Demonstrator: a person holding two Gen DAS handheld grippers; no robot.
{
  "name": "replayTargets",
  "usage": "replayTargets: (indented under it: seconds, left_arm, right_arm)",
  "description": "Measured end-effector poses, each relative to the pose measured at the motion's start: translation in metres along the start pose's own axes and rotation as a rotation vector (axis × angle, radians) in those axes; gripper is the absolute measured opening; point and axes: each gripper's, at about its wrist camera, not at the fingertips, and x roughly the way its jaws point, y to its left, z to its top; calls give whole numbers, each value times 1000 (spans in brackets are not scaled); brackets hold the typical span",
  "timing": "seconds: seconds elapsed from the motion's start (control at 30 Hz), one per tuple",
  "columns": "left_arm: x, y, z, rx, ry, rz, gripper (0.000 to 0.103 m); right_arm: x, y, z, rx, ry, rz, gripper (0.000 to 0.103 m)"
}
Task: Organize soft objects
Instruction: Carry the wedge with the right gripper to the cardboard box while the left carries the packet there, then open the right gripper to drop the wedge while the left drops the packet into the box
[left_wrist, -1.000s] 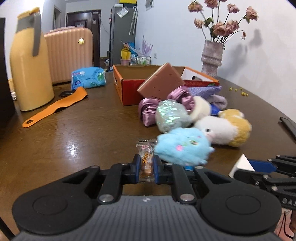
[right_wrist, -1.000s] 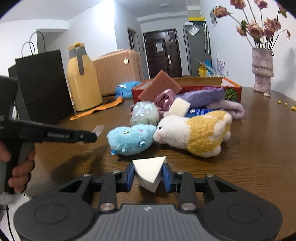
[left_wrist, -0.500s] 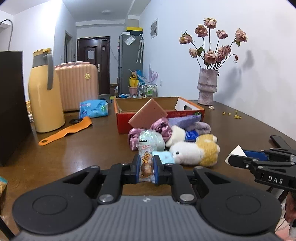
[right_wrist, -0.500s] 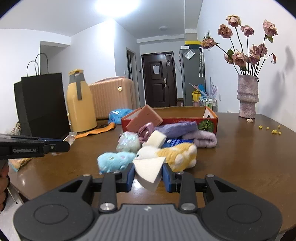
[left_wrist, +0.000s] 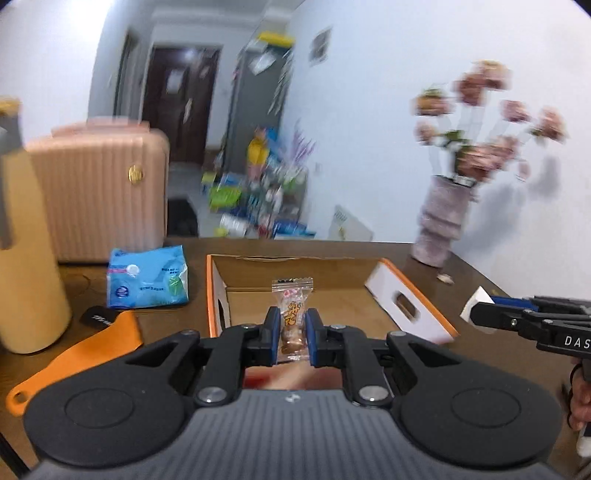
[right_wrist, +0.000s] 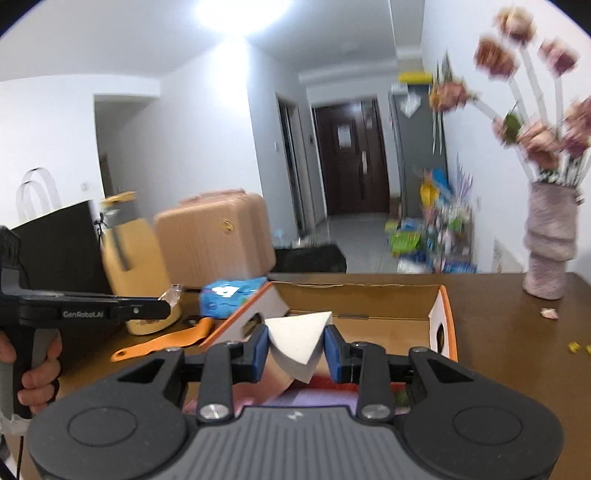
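Over one box (left_wrist: 325, 291): two laden claws.

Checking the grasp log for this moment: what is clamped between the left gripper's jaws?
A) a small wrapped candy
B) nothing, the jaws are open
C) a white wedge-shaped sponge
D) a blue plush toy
A: in the left wrist view the left gripper has its jaws shut on the wrapped candy, held above the cardboard box; the white wedge sits in the right gripper.
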Motion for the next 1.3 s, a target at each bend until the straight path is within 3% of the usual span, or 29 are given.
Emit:
replayTargets:
  seconds: [0.13, 0.23, 0.33, 0.47, 0.53, 0.57, 0.6, 0.73, 0.93, 1.07, 1.23, 1.3]
  left_arm:
    - [87, 15, 42, -31, 112, 47, 15]
    - [151, 27, 57, -41, 209, 90, 15]
    - [203, 31, 59, -1, 285, 161, 15]
    - [245, 33, 54, 53, 354, 203, 17]
    - [257, 33, 49, 78, 384, 216, 23]
    - [261, 33, 47, 86, 393, 218, 31]
    - [263, 32, 46, 91, 395, 225, 43]
    - [260, 31, 48, 107, 383, 214, 51]
    - [227, 25, 71, 88, 338, 203, 61]
    - [178, 17, 91, 82, 280, 193, 68]
    - [95, 7, 92, 70, 157, 167, 75]
    - [58, 2, 84, 75, 91, 169, 85]
  right_arm:
    - [90, -50, 50, 68, 118, -54, 32]
    - [158, -75, 69, 66, 221, -130, 32]
    - [217, -95, 73, 61, 330, -204, 32]
    - [273, -102, 63, -28, 442, -304, 33]
    - [288, -100, 56, -74, 470, -335, 34]
    - [293, -99, 54, -105, 463, -357, 34]
    - [294, -98, 53, -123, 456, -372, 36]
    - [291, -96, 56, -148, 439, -388, 60]
    - [254, -90, 77, -153, 394, -375, 60]
    - [204, -74, 96, -167, 342, -368, 62]
    - [124, -51, 101, -189, 249, -350, 72]
    - [89, -42, 96, -187, 209, -329, 72]
